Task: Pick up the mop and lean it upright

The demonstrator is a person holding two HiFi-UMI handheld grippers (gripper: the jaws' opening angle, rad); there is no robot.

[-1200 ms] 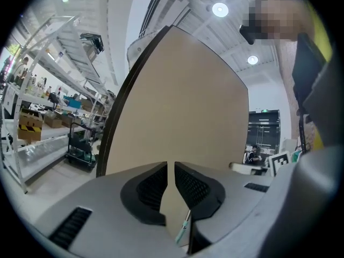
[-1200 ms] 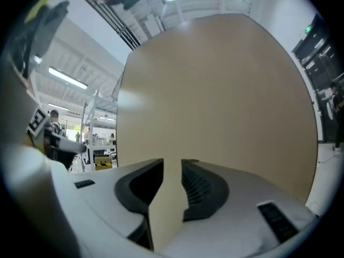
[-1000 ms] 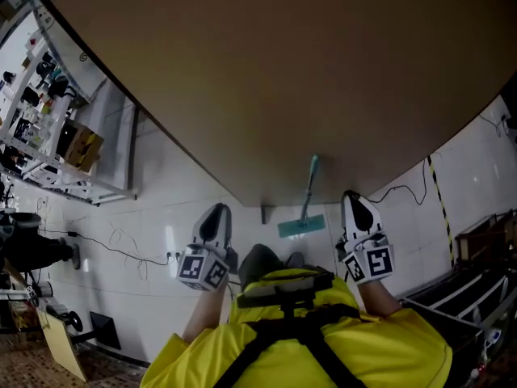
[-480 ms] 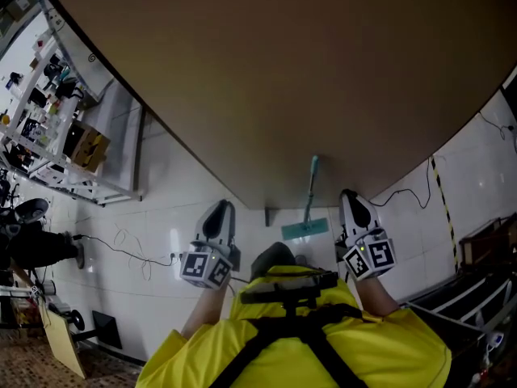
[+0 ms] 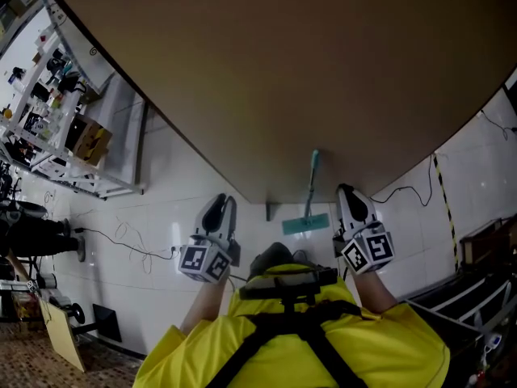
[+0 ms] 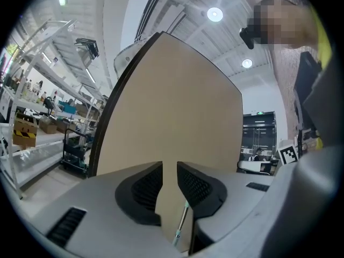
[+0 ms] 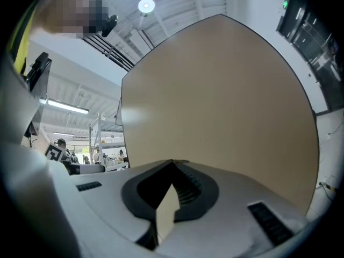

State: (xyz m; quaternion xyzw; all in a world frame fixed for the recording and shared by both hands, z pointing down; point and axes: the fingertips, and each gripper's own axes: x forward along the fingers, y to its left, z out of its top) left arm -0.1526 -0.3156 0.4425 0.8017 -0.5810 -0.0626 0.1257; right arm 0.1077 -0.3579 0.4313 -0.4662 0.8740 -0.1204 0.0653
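The mop stands upright against the big tan board [image 5: 283,71]: its teal handle [image 5: 312,180] rests on the board's face and its flat teal head [image 5: 305,224] sits on the white tiled floor. My left gripper [image 5: 216,215] hovers to the left of the mop head, well apart from it. Its jaws stand a narrow gap apart with nothing between them, and the mop handle [image 6: 181,227] shows through that gap in the left gripper view [image 6: 170,168]. My right gripper [image 5: 353,204] is just right of the mop head, shut and empty [image 7: 173,163].
Metal shelving [image 5: 48,128] with a cardboard box [image 5: 93,140] stands at the far left. A cable [image 5: 121,241] runs over the floor tiles. A yellow-black tape stripe [image 5: 440,200] and a metal rack [image 5: 477,257] are at the right.
Both grippers have edged slightly forward and the view has shifted a little. The mop stays leaning on the board, untouched.
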